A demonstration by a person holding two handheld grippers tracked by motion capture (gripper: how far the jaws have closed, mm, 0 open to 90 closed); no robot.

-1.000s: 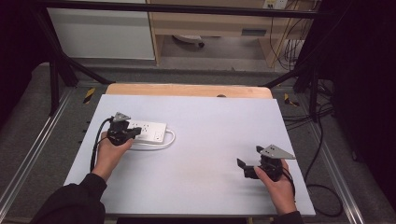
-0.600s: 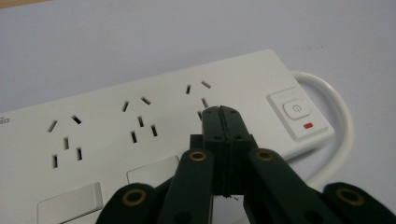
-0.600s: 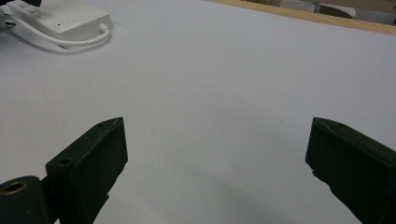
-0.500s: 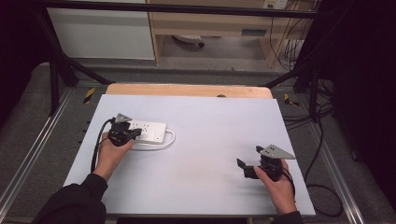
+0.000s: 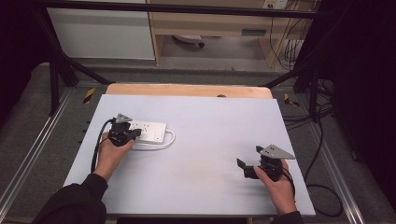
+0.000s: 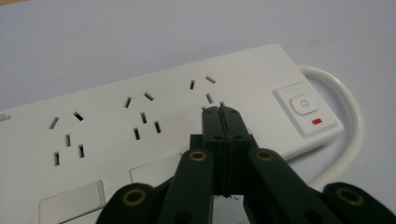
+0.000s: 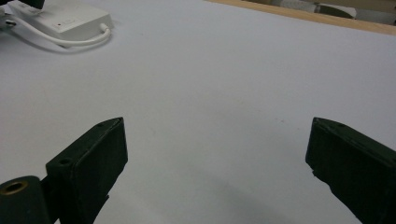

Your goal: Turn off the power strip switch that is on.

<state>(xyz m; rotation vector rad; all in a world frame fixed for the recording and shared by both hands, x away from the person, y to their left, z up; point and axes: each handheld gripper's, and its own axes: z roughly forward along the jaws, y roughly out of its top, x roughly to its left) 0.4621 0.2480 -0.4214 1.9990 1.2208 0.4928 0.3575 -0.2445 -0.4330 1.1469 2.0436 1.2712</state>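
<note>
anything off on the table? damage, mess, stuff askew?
Nothing stands out. The white power strip lies flat and intact, its cable looped beside it. The left gripper is shut above its sockets; the right gripper is open over the bare table.

The power strip point(image 6: 154, 116) is plain white, its socket slots showing as dark slits in groups across the top. Its switch point(image 6: 304, 105) is white too, with a thin grey power symbol, and a small red mark point(image 6: 317, 122) sits just below it. The cord point(image 6: 348, 135) looping from it is the same white. The left hand-held gripper point(image 6: 223, 114) is black, with brass-coloured rivets along its links; the right hand-held gripper point(image 5: 243, 167) is black as well, topped by a grey plate. The table point(image 5: 224, 135) is a pale lavender-grey sheet, edged at the far side by a light wood strip point(image 5: 187, 90). The person's sleeves point(image 5: 74, 203) are black.
</note>
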